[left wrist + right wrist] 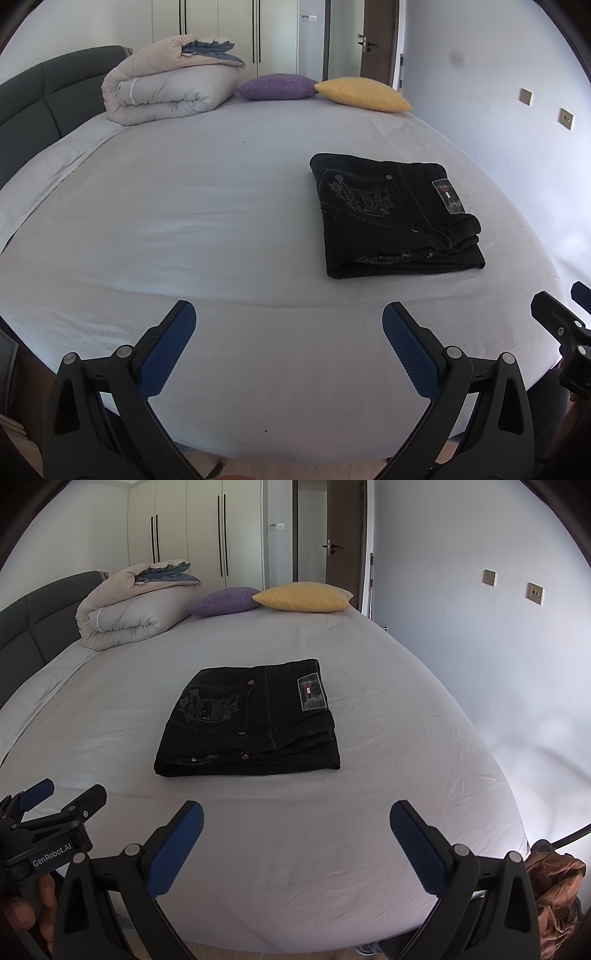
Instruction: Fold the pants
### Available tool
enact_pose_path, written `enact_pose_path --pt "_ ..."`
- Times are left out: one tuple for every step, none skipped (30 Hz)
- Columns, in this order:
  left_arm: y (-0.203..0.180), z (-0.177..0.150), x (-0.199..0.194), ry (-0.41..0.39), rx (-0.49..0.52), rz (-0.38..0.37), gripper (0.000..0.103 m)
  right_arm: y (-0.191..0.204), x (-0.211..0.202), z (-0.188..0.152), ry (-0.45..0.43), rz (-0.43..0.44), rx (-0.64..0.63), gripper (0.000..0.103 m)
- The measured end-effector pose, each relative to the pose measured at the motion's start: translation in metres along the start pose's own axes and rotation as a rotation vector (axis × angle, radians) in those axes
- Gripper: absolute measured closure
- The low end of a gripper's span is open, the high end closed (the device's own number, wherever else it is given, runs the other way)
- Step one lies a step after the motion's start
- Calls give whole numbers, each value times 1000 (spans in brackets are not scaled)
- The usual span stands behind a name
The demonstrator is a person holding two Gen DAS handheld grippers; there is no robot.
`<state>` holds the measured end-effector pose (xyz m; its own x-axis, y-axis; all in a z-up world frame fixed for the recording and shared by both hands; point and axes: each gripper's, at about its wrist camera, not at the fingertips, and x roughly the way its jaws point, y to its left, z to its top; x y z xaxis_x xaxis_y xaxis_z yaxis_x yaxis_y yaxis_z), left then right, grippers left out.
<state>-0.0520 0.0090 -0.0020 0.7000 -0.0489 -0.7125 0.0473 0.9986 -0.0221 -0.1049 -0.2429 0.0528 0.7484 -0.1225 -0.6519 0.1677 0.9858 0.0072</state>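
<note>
Lying folded: black jeans on the bed

Black jeans (251, 720) sit in a compact folded stack on the grey bed sheet (295, 849), back pocket and patch facing up. Left claw (289, 332) and right claw (296, 825) both gape wide and empty, near the bed's front edge, apart from the jeans.

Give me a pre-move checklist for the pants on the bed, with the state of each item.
1. Black pants folded into a compact stack: ok.
2. Stack lies flat on the bed sheet, away from its edges: ok.
3. Left tool open and holding nothing: ok.
4. Right tool open and holding nothing: ok.
5. Both tools clear of the pants: ok.
6. Lower layers aligned under the top fold: cannot tell.
</note>
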Motion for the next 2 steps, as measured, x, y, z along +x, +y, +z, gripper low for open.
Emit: enact_pose_path --pt "0 0 0 0 -1 0 0 0 0 0 1 1 0 0" --pt "0 0 0 1 0 1 0 -1 1 0 1 2 -1 0"
